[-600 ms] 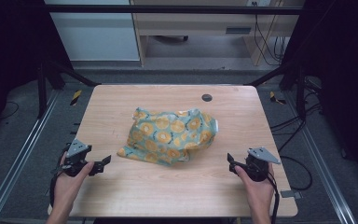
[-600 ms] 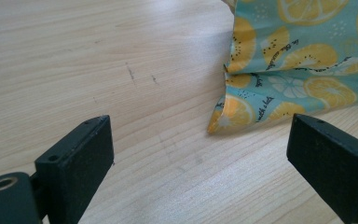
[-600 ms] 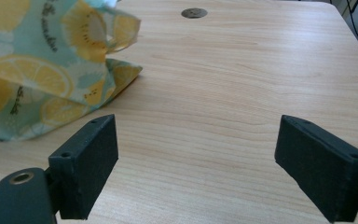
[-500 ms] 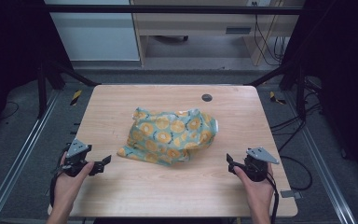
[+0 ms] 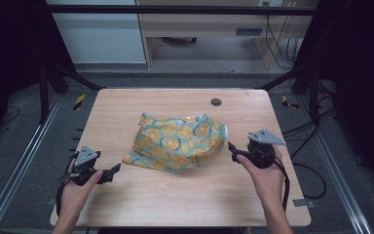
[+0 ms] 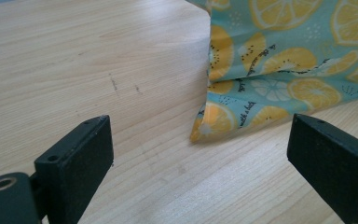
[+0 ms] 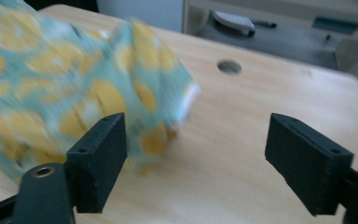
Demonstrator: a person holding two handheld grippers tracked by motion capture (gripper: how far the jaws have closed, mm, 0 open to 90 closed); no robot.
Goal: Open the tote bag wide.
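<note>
You'll see small dark script printed on the lemon-patterned cloth (image 6: 279, 60), but it's too small to read.

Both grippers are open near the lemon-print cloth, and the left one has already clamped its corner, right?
Not quite. The left gripper is open too, but it holds nothing: in the left gripper view the cloth corner lies on the table ahead of the jaws. The right gripper is also open.

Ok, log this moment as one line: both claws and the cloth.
left claw open, short of cloth corner | right claw open, at cloth's right edge | lemon-print cloth crumpled mid-table, ungrasped
</note>
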